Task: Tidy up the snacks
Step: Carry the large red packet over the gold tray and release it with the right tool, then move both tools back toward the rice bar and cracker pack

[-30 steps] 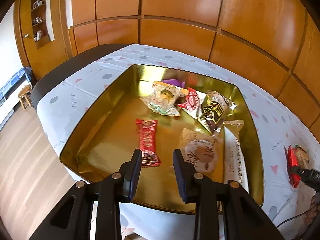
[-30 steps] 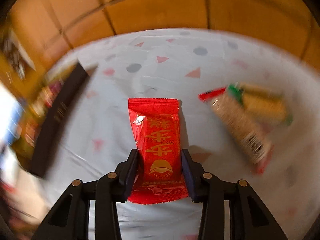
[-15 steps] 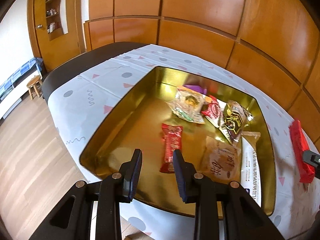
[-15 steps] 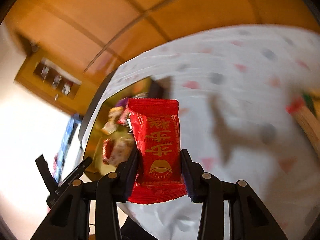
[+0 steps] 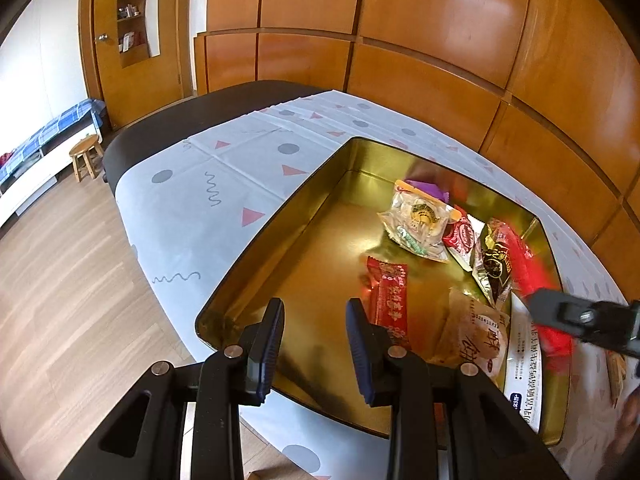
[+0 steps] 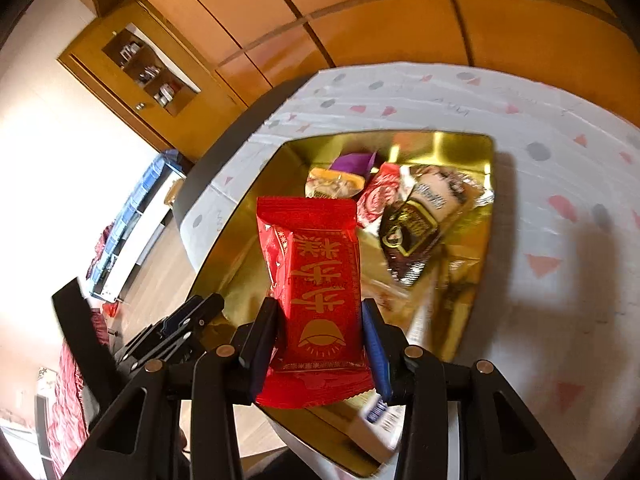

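Observation:
A gold tin box (image 5: 304, 204) on the white patterned tablecloth holds several wrapped snacks, among them a long red bar (image 5: 388, 300) and a dark foil packet (image 5: 494, 268). My right gripper (image 6: 322, 338) is shut on a red snack packet (image 6: 320, 276) and holds it in the air above the tin box (image 6: 480, 184). In the left wrist view that packet (image 5: 528, 272) shows blurred over the box's right side. My left gripper (image 5: 316, 340) is open and empty above the box's near rim.
The tablecloth (image 5: 200, 192) covers a dark table whose near-left edge drops to a wooden floor (image 5: 60, 280). Wood panel walls stand behind. A small stool (image 5: 85, 156) and a bed stand far left.
My right gripper has carried the red packet off the tablecloth, leftward and up over the gold box. My left gripper has drifted left, staying open.

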`<action>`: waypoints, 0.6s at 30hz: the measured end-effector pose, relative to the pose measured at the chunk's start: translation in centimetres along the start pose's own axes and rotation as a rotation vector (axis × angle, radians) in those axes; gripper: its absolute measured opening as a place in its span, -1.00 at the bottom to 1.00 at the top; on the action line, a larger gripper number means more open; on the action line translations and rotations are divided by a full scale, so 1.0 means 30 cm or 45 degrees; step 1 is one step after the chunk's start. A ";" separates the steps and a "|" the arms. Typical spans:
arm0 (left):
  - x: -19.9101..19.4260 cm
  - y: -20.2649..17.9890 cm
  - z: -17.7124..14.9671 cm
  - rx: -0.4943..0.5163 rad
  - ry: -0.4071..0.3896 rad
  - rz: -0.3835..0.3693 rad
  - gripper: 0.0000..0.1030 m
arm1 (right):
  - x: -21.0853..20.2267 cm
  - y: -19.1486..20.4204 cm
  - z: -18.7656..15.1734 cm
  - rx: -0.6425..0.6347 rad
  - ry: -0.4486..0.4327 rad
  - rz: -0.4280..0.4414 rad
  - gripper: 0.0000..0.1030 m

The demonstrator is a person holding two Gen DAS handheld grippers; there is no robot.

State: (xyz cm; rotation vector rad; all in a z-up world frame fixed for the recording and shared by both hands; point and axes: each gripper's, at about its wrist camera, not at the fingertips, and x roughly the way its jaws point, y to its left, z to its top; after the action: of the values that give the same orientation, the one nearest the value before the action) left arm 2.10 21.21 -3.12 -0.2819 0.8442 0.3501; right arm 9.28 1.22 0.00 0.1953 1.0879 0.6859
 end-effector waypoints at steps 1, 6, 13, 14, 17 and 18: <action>0.003 0.000 -0.002 0.002 0.004 0.003 -0.38 | 0.027 0.009 0.006 0.011 0.018 -0.005 -0.08; 0.016 -0.015 -0.014 0.022 0.022 0.001 -0.38 | 0.147 0.011 -0.010 0.079 0.130 0.101 0.03; 0.025 -0.037 -0.033 0.049 0.044 0.002 -0.38 | 0.151 -0.002 -0.065 0.052 0.143 0.068 0.03; 0.023 -0.040 -0.034 0.052 0.042 0.002 -0.38 | 0.146 -0.005 -0.066 0.049 0.137 0.060 0.03; 0.017 -0.049 -0.036 0.068 0.033 0.003 -0.38 | 0.124 -0.003 -0.067 0.024 0.109 0.041 0.10; 0.013 -0.052 -0.036 0.072 0.029 0.001 -0.38 | 0.118 0.004 -0.069 0.008 0.098 0.028 0.13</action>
State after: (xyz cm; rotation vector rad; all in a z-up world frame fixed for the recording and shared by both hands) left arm 2.25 19.47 -3.95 -0.2336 0.8754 0.3239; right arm 8.46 3.06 -3.57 0.1877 1.1631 0.7147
